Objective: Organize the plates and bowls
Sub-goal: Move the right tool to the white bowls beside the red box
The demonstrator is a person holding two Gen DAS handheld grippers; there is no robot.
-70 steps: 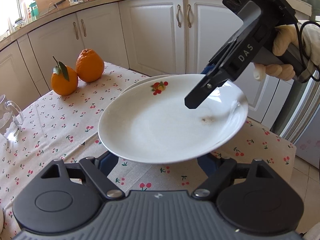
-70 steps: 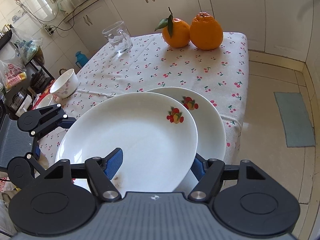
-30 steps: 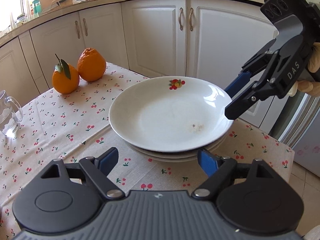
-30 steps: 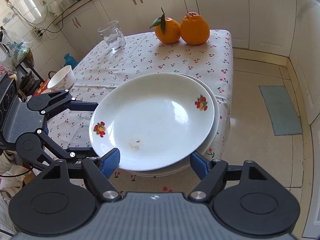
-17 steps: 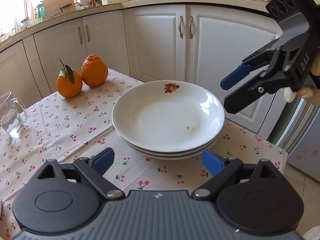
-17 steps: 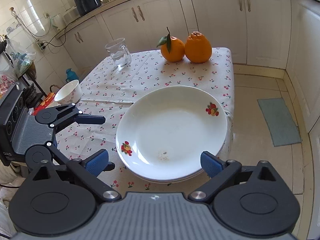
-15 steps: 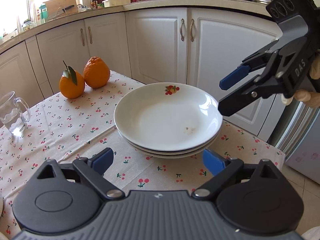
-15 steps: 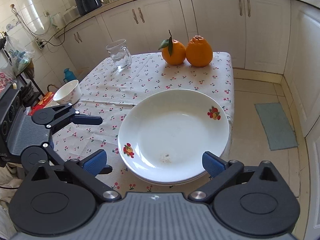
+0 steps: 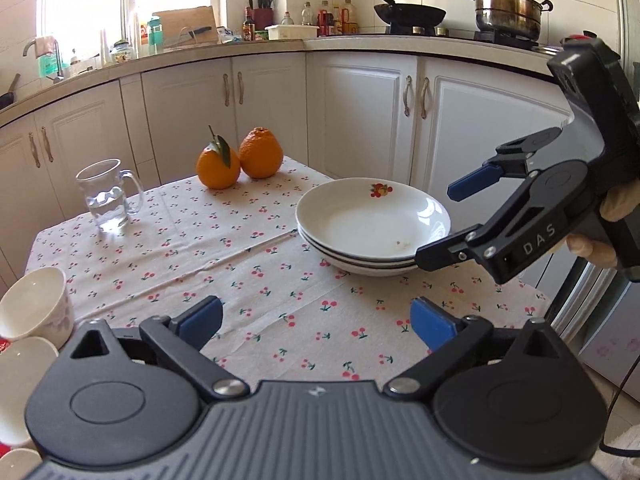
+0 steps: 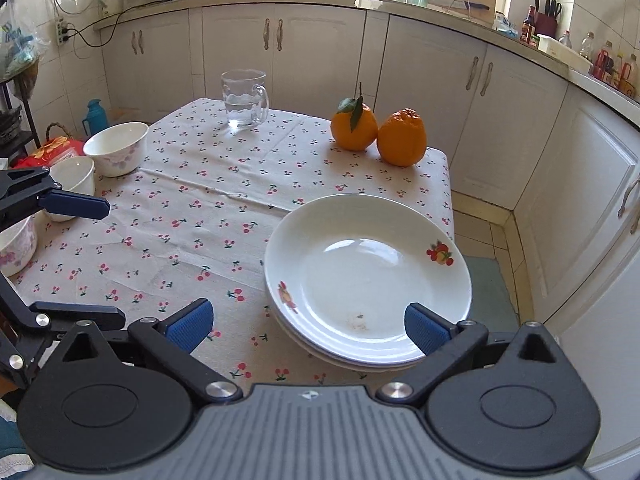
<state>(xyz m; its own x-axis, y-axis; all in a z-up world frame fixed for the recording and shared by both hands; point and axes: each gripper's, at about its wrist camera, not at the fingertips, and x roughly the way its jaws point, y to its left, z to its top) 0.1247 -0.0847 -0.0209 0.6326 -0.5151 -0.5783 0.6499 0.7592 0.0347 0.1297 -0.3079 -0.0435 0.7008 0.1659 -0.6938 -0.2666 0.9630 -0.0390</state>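
While the stack of white plates (image 9: 374, 226) rests on the cherry-print tablecloth (image 9: 240, 264) near the table's corner, the left gripper (image 9: 316, 322) and right gripper (image 10: 306, 326) both stand wide with nothing between their blue pads, the left's jaws having just been opening. White bowls (image 10: 116, 148) sit at the opposite edge, well apart from the plates, beyond a glass mug (image 10: 244, 98) and two oranges (image 10: 376, 132).

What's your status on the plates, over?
Left hand-held gripper and right hand-held gripper both open, empty, jaws just opened. Plate stack sits at tablecloth edge. Bowls unstacked. Nothing in the way.
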